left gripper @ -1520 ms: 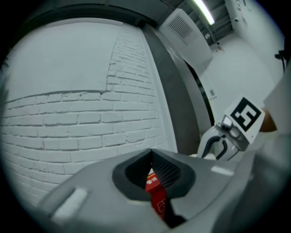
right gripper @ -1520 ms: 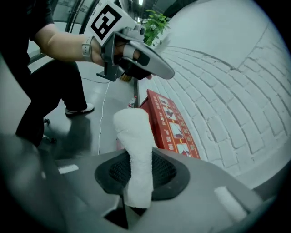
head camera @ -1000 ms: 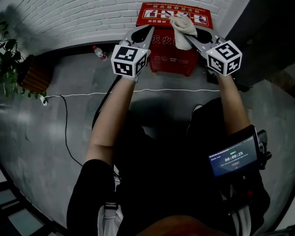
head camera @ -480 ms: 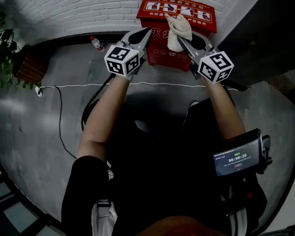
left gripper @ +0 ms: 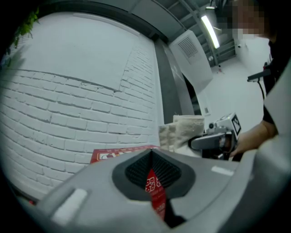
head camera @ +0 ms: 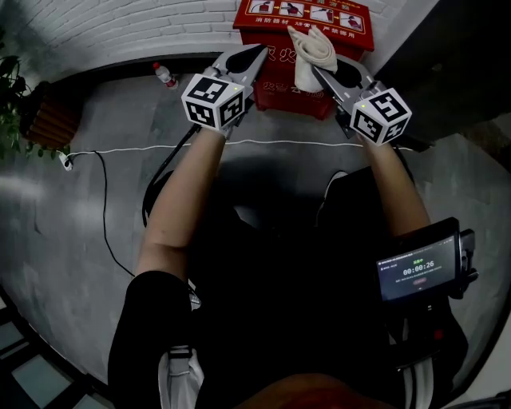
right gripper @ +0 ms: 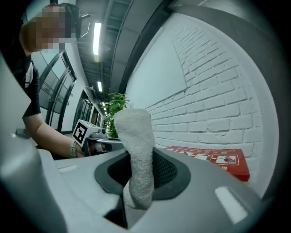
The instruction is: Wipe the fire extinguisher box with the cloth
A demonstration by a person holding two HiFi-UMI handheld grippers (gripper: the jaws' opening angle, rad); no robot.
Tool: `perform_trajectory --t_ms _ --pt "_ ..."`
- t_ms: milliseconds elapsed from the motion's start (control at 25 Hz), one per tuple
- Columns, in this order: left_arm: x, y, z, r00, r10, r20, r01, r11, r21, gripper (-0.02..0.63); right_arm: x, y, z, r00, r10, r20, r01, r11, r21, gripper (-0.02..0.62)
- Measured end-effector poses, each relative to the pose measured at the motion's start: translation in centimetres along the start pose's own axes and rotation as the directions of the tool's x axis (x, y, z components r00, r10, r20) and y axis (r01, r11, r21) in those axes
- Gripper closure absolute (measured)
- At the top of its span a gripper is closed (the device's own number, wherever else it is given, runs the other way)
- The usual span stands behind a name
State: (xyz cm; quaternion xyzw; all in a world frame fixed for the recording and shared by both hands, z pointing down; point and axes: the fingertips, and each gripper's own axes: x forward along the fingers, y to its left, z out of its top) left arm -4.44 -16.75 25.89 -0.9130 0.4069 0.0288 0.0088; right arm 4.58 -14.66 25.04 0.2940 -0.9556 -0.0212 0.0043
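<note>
While the right gripper (head camera: 318, 70) pinches the pale cloth (head camera: 312, 48) between its jaws, the cloth's free end stands upright above them in the right gripper view and lies over the front of the red fire extinguisher box (head camera: 275, 22) at the top centre of the head view. The box sits on the grey floor (head camera: 120, 136) against the white brick wall (head camera: 120, 28). The left gripper (head camera: 255, 54), just left of the cloth, has its jaws closed to a thin slit holding nothing; only a strip of the red box shows through. A small bottle (head camera: 164, 75) lies at the wall's foot, upper left.
</note>
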Motion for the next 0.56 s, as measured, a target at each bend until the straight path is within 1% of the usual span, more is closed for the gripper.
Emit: perform_trajectory --t_ms 280,560 --pt "0.5 -0.8 -0.5 1.000 -0.028 -0.010 0.028 1.000 -0.005 0.606 -0.1 0.1 -0.6 1.000 0.010 -0.008 -0.010 1.000 -0.002 0.502" --pt "0.3 -1.8 -1.2 0.999 -0.042 -0.031 0.043 0.999 0.022 0.607 -0.6 0.8 -0.9 1.000 0.020 -0.012 -0.020 1.000 0.008 0.502"
